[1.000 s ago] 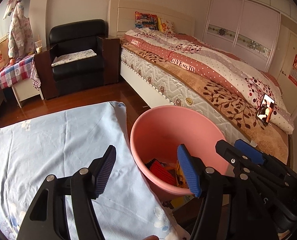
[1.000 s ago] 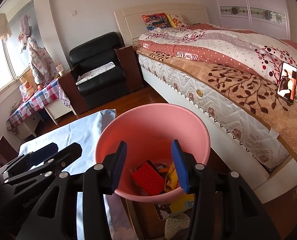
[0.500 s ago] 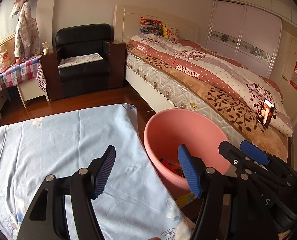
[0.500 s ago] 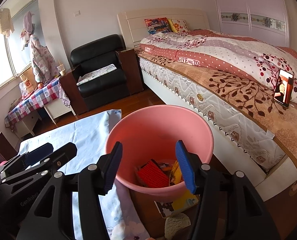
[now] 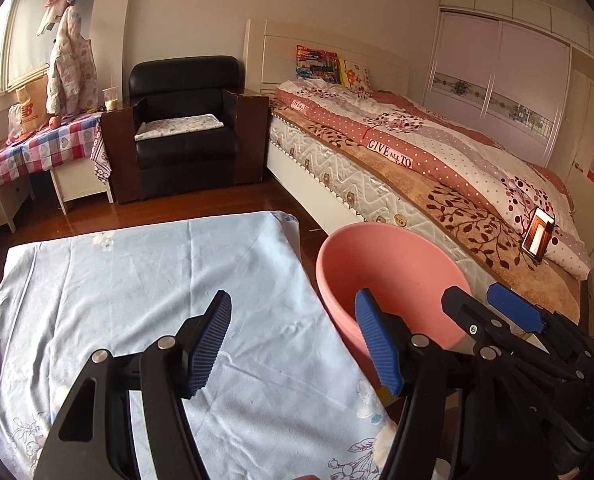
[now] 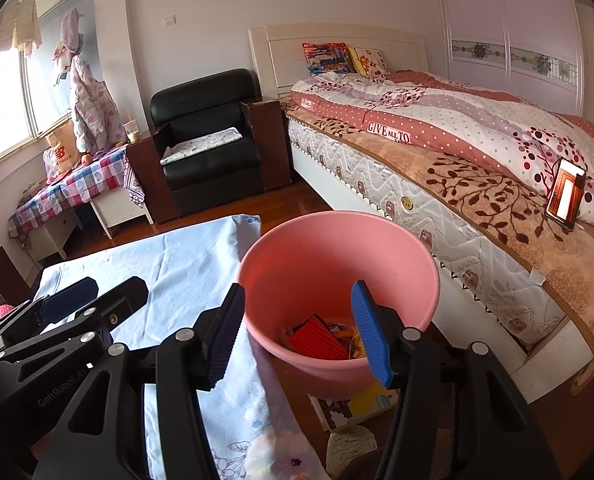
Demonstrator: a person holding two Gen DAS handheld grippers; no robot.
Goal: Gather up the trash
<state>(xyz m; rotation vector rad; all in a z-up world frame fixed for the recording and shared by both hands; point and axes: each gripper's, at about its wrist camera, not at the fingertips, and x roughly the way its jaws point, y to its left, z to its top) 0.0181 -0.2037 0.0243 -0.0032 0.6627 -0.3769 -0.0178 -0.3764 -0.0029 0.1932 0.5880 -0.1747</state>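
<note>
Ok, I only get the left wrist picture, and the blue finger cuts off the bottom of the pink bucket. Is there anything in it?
Observer: Yes. The right wrist view looks down into the pink bucket: a red ribbed piece lies at the bottom.
Operator: Just that?
Observer: No, yellow and orange scraps lie beside it.
Operator: Is the other gripper carrying something?
Observer: No. The right gripper has just been opening its jaws, and nothing is between them.
</note>
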